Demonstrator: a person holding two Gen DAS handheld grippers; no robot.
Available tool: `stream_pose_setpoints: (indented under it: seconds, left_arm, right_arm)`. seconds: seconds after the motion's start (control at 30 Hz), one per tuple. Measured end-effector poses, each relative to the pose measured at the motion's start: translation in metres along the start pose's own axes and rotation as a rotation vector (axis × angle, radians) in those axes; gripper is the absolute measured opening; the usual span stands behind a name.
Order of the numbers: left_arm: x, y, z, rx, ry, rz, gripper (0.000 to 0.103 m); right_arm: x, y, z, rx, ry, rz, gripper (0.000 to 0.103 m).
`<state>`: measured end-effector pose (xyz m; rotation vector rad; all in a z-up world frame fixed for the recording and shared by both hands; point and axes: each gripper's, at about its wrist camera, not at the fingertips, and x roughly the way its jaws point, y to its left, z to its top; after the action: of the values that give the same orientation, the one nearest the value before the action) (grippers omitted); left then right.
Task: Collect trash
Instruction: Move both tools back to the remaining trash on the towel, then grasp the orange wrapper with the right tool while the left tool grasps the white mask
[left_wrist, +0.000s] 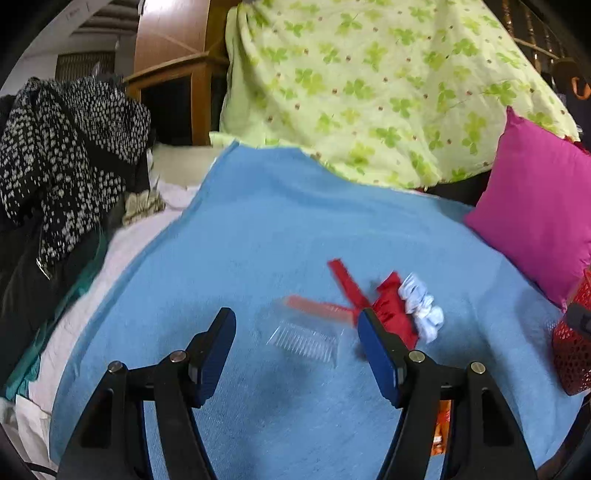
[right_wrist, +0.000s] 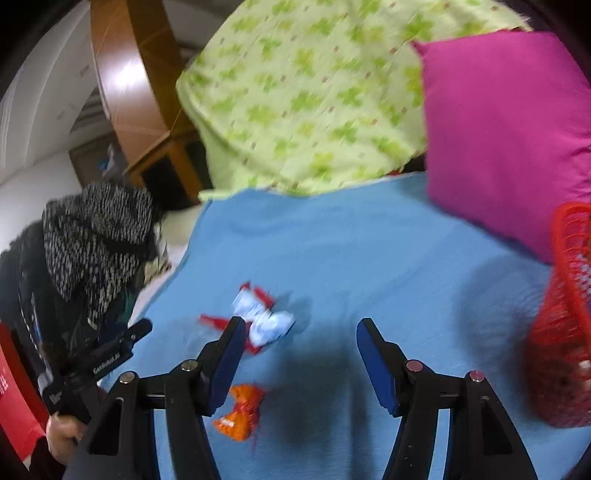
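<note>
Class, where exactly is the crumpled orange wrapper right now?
In the right wrist view, the crumpled orange wrapper lies on the blue blanket, just below the red-and-white wrapper.

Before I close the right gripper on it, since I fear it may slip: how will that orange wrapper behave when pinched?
The orange wrapper looks crumpled and thin, so it will probably crush flat and weigh little. Its glossy skin may slide between the pads, so pinch the bunched middle. It lies on the soft blue blanket, which may give under the right gripper.

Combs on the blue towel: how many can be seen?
2. A clear plastic comb lies between the open left gripper fingers; a red plastic comb lies just beyond it, beside the red-and-white wrapper. Others may be hidden.
</note>
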<state>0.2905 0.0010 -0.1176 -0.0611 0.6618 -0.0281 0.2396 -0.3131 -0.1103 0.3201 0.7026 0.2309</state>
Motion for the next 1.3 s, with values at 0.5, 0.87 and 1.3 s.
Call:
stream_pose_setpoints:
  seconds: [0.5, 0.87, 1.3]
  left_arm:
    - [0.013, 0.016, -0.009, 0.014, 0.086, -0.002, 0.069]
    - [0.022, 0.021, -0.011, -0.013, 0.134, -0.031, 0.069]
    - [0.024, -0.002, -0.01, -0.007, 0.128, -0.108, 0.069]
  right_arm:
    - [0.083, 0.041, -0.046, -0.077, 0.346, 0.07, 0.052]
    - [0.111, 0.053, -0.073, -0.115, 0.429, 0.07, 0.033]
    - [0.085, 0.019, -0.046, -0.025, 0.314, 0.005, 0.028]
